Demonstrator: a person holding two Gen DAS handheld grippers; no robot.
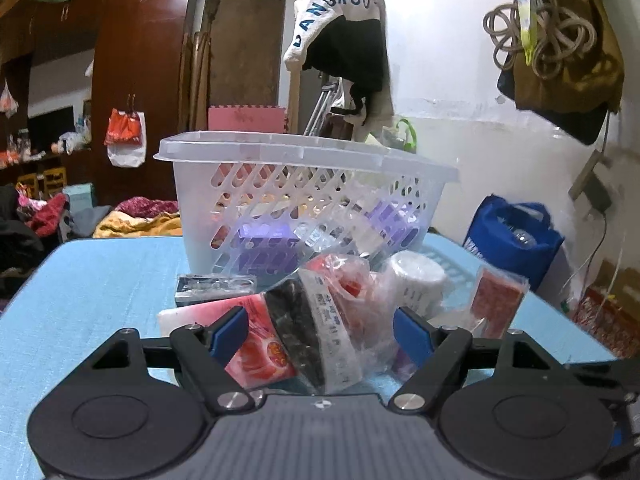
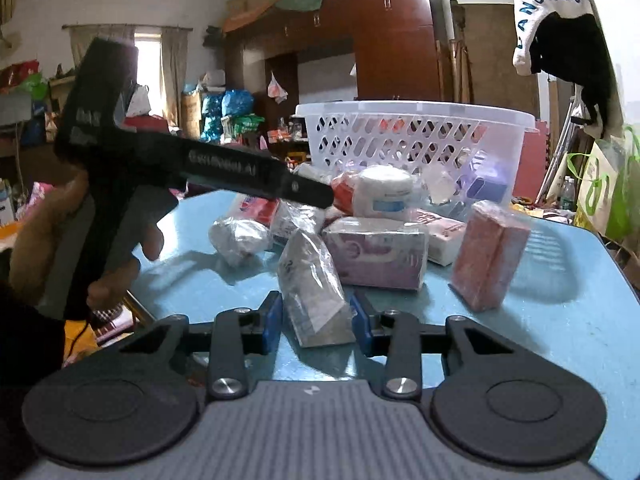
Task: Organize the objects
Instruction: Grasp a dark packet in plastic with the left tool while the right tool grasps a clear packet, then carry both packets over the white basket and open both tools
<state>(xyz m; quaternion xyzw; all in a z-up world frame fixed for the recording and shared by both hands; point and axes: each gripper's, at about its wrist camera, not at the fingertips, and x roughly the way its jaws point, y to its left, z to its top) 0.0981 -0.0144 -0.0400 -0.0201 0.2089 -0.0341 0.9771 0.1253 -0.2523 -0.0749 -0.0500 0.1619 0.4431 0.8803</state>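
Straddling the clear-wrapped packet [image 2: 314,292], whose long axis runs toward the basket [image 2: 412,136], the right gripper [image 2: 316,320] touches it; the left gripper [image 1: 320,336] gapes wide, empty.

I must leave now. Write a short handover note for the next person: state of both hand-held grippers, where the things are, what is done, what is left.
Left hand-held gripper: open, around a plastic-wrapped packet in the pile, not yet closed on it.
Right hand-held gripper: its blue pads sit against both sides of a clear-wrapped pack standing on the blue table; it looks gripped.
Basket stands at the far side of the table, with purple boxes visible through its wall.
Left: the pile in front of the basket, including the red pack and white roll.
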